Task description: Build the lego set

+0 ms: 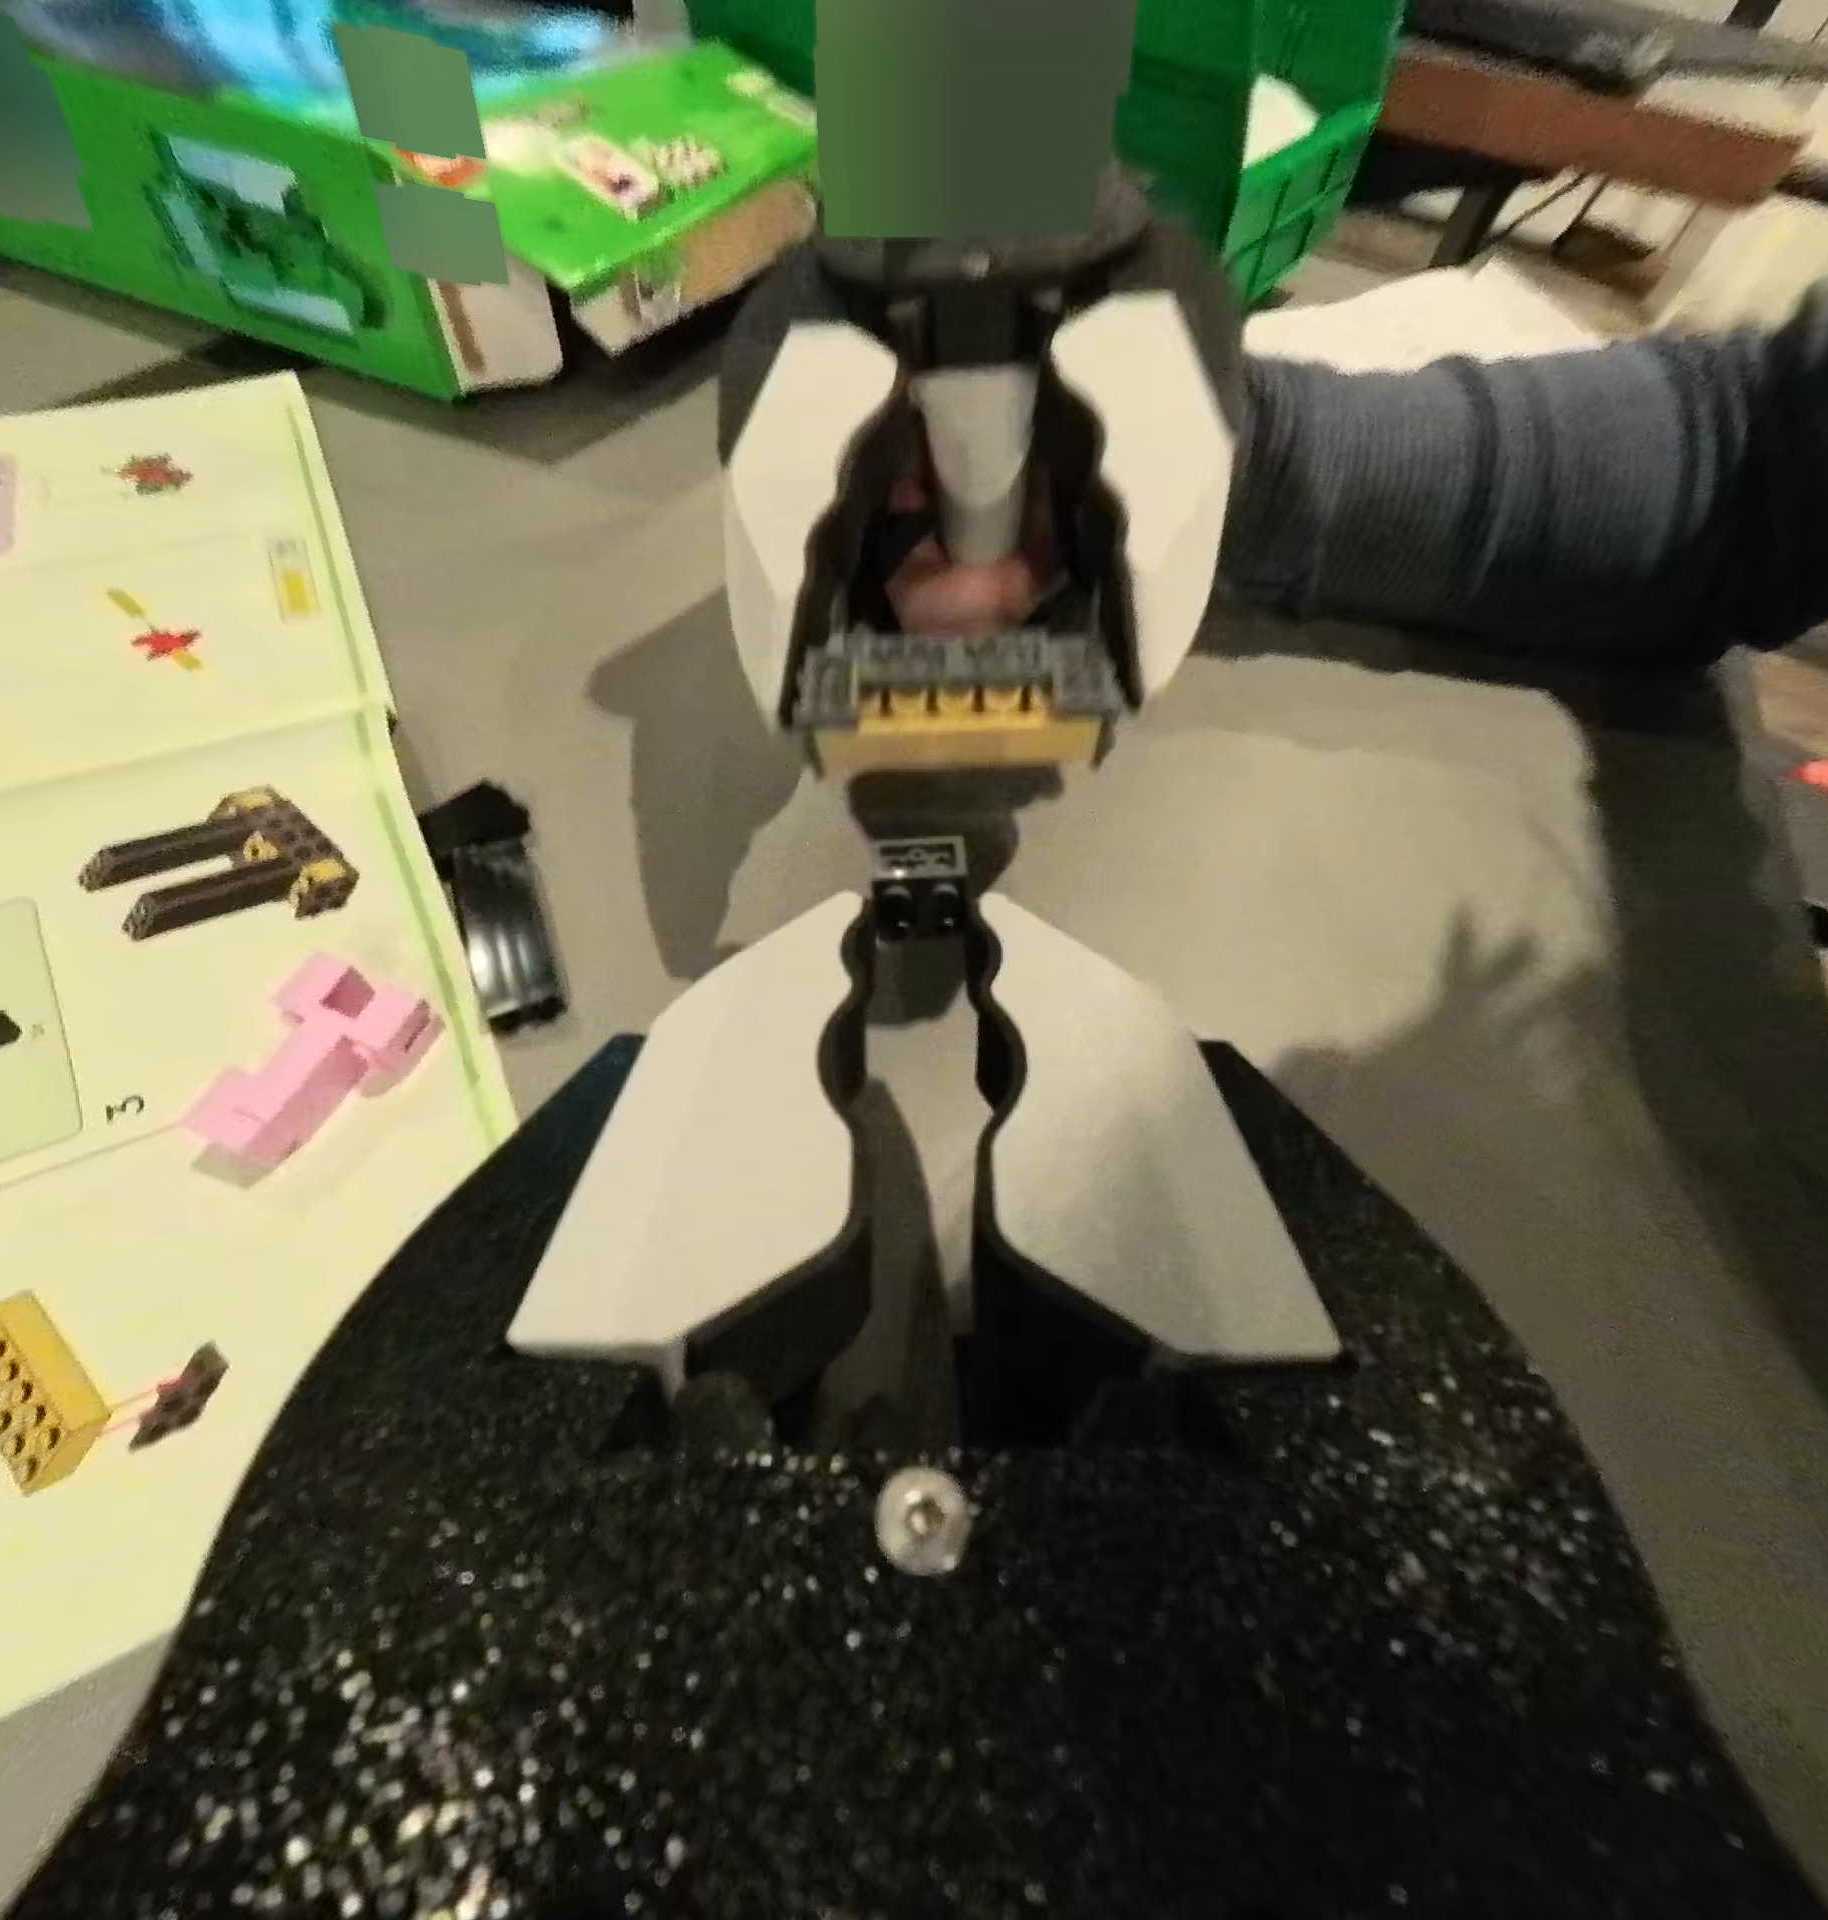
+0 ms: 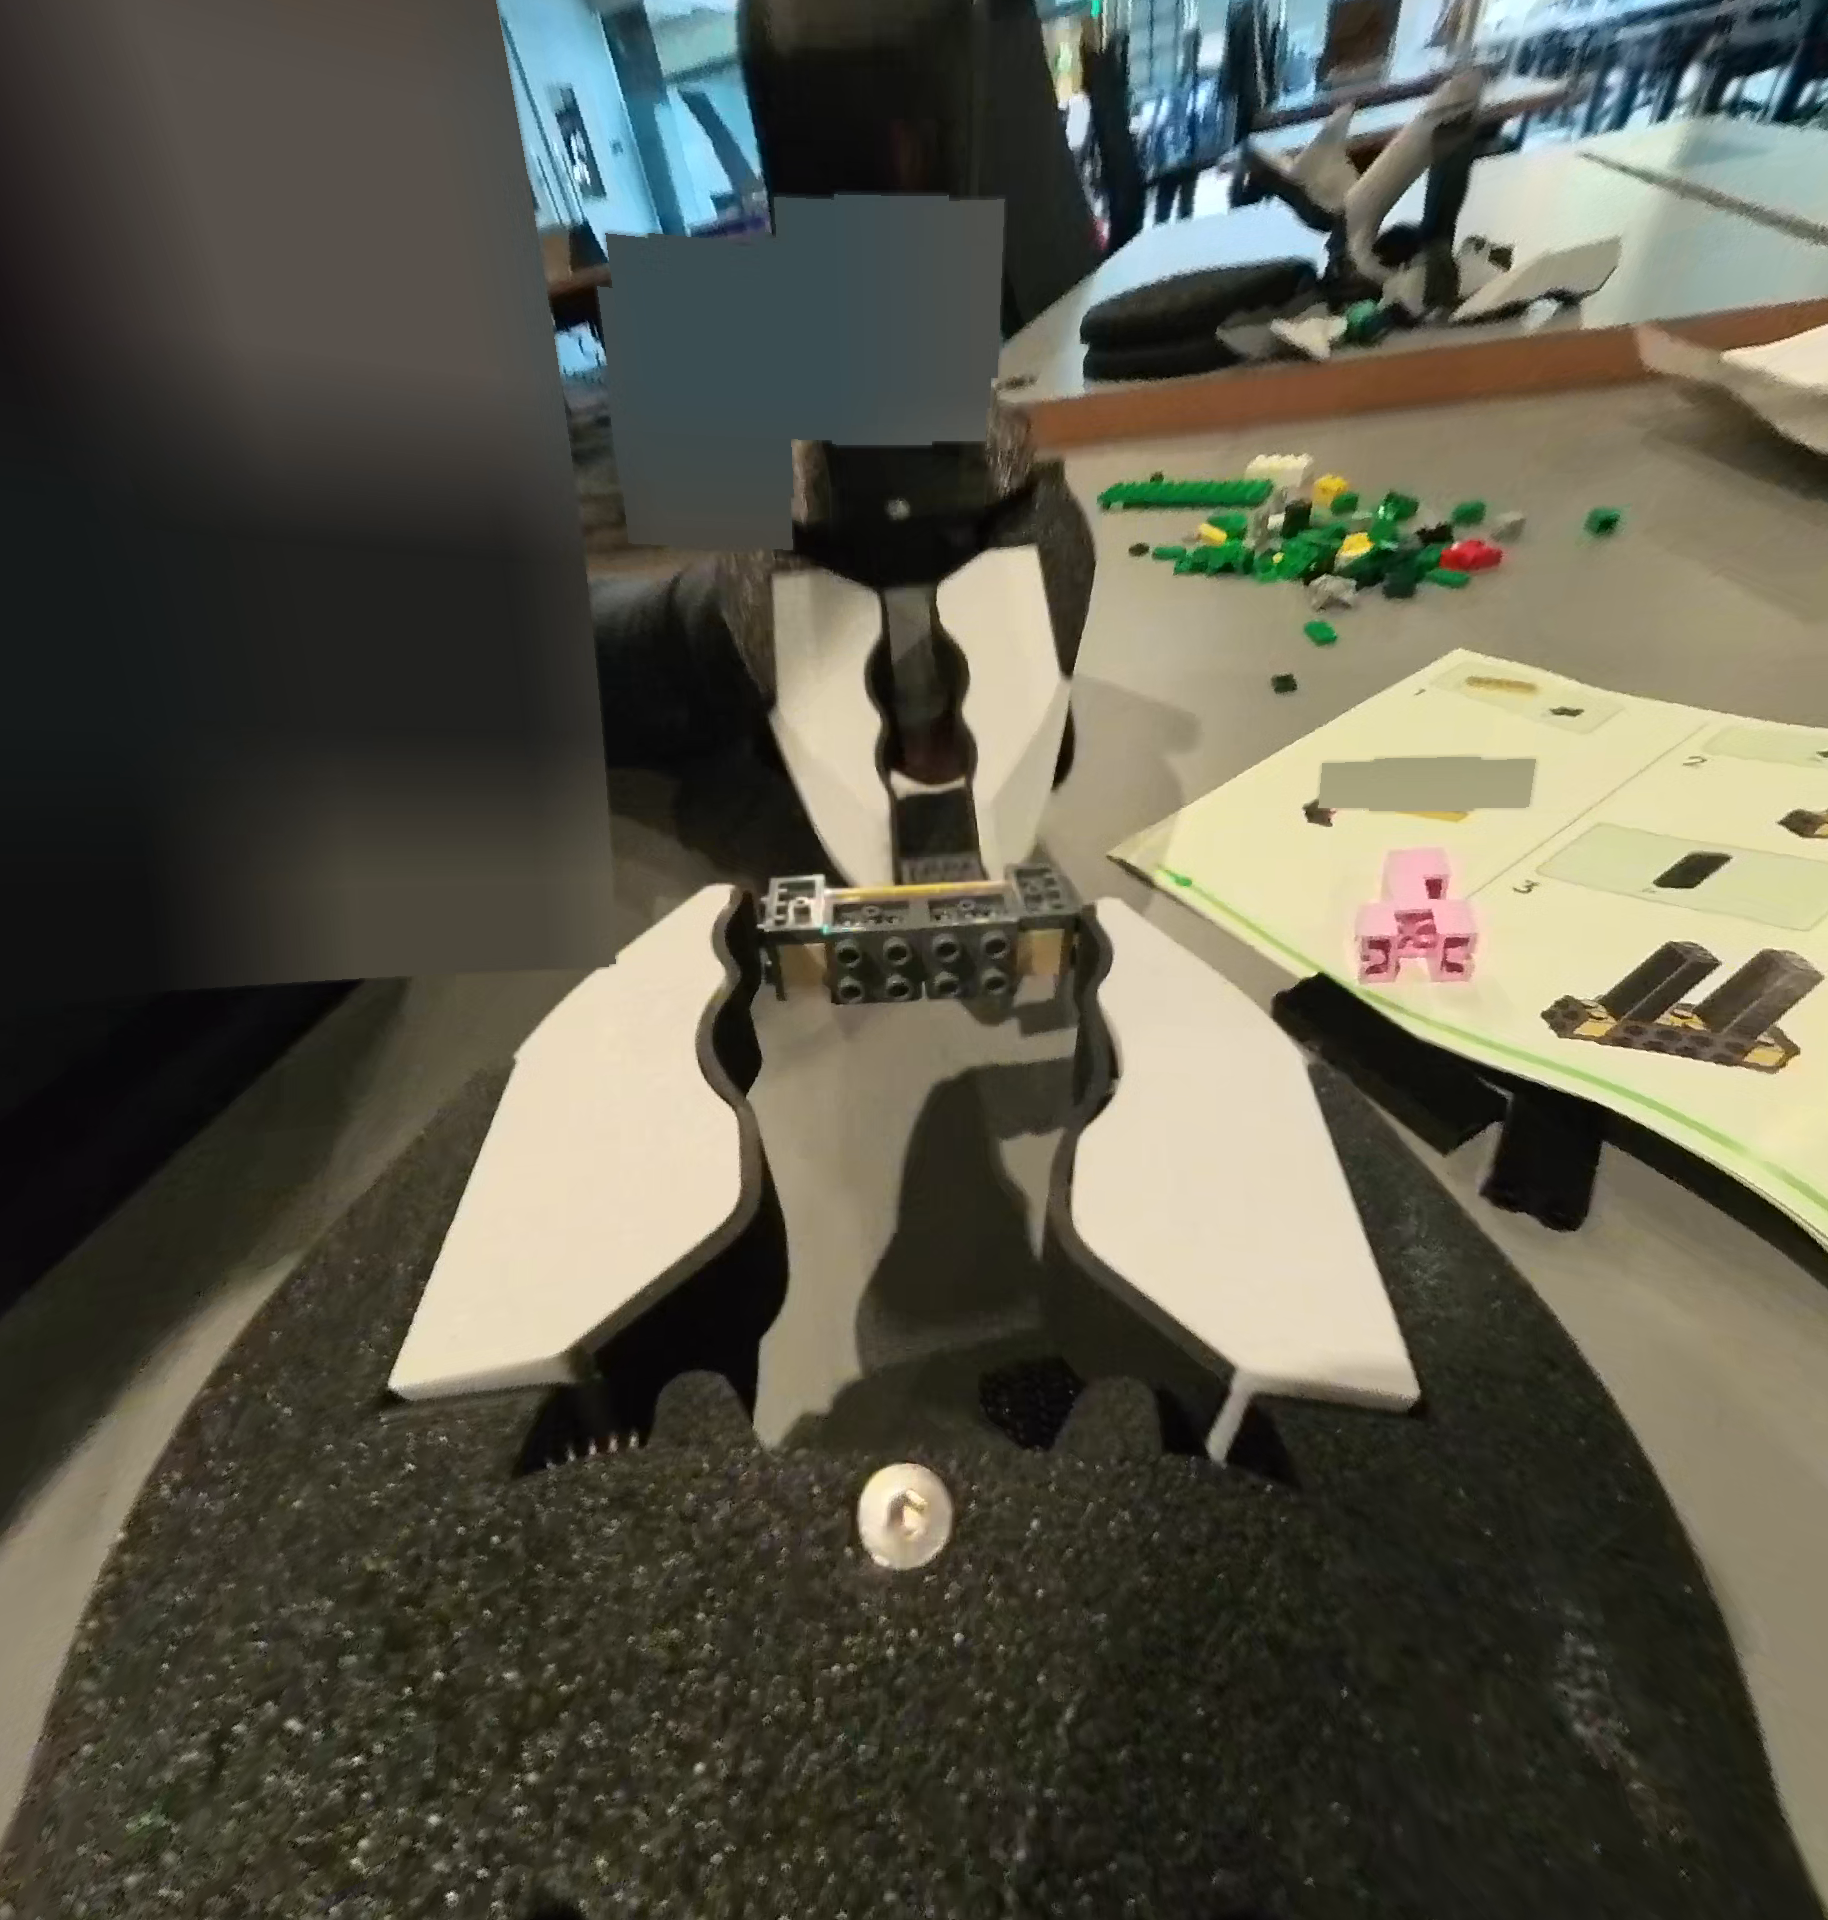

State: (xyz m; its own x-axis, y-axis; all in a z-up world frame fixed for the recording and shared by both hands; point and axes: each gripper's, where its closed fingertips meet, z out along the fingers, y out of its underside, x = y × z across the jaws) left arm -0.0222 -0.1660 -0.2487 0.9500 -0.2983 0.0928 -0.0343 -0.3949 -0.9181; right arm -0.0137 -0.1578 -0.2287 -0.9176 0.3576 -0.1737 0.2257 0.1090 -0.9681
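Observation:
My left gripper (image 1: 918, 914) is shut on a small black brick (image 1: 920, 883) held at its fingertips. Facing it, my right gripper (image 1: 957, 675) is shut on a grey and tan brick assembly (image 1: 957, 717). The black brick sits just below the assembly, a small gap apart. In the right wrist view my right gripper (image 2: 915, 935) clamps the assembly (image 2: 915, 951) by its two ends, studs towards the camera. The left gripper (image 2: 936, 842) comes in from behind it with the black brick (image 2: 936, 836), partly hidden by the assembly.
An open instruction booklet (image 1: 162, 831) lies on the grey table, also in the right wrist view (image 2: 1616, 914). Long black pieces (image 1: 499, 914) lie beside it. A green box (image 1: 266, 229) stands behind. A pile of mostly green loose bricks (image 2: 1325, 540) lies farther off. A sleeved arm (image 1: 1512, 499) reaches in. Only a small space, under 4 cm, lies between the two pairs of fingers.

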